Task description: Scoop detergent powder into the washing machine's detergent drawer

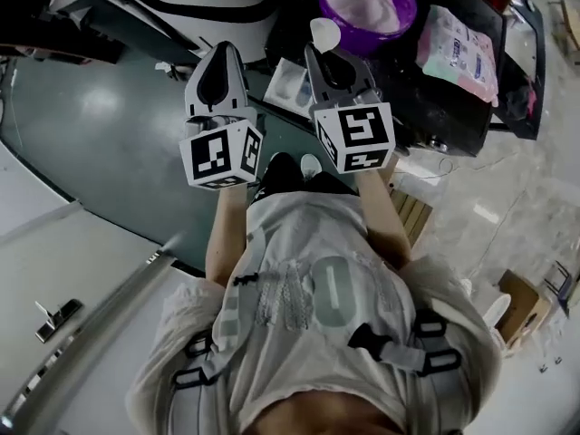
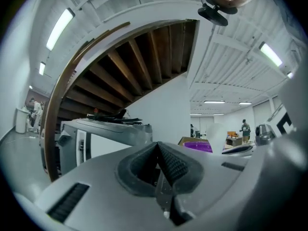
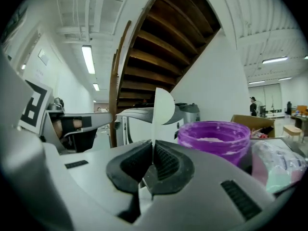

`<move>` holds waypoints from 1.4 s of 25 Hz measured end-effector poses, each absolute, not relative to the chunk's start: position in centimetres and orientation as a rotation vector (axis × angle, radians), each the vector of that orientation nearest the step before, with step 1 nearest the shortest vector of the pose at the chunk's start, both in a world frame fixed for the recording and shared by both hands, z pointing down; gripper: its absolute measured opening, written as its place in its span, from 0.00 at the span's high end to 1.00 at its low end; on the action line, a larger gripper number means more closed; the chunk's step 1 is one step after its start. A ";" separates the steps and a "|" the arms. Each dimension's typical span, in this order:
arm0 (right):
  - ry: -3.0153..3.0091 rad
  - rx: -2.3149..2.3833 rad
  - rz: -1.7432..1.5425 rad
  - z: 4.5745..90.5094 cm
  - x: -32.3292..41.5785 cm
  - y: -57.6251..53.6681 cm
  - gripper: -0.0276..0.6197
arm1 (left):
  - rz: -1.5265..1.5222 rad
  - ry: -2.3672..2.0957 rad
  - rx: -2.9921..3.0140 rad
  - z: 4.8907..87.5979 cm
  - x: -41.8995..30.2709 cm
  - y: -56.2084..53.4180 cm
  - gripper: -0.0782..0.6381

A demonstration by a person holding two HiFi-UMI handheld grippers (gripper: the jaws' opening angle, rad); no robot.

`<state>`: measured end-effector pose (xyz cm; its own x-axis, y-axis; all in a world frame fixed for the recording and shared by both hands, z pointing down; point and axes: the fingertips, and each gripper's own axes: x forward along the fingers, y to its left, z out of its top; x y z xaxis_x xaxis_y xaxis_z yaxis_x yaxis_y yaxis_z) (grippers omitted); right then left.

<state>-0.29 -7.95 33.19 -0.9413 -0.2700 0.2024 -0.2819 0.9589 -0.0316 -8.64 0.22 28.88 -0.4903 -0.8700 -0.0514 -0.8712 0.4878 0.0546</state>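
Observation:
My right gripper is shut on the thin handle of a white plastic spoon, which stands upright with nothing visible in its bowl. Just past the spoon is a purple tub holding white detergent powder. My left gripper is shut with nothing between its pads and hangs beside the right one. The white washing machine stands ahead to the left. I cannot make out its drawer.
A pink and white bag lies right of the tub on a dark table. A pale flat tray-like thing shows between the grippers. A curved staircase rises behind. People stand far off in the hall.

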 end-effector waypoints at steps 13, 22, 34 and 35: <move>-2.685 1.237 0.299 34.1 9.9 -17.9 0.95 | 0.126 2.223 -2.229 29.2 -5.4 -14.1 0.86; -2.467 1.612 0.298 32.9 10.7 -17.6 0.95 | 0.110 1.945 -2.491 29.5 -8.1 -18.6 0.86; -2.336 1.797 0.354 33.5 12.2 -14.7 0.95 | 0.075 1.806 -2.630 30.6 -7.4 -18.3 0.86; -2.339 1.793 0.360 33.6 12.2 -14.6 0.95 | 0.076 1.811 -2.631 30.5 -7.3 -18.3 0.86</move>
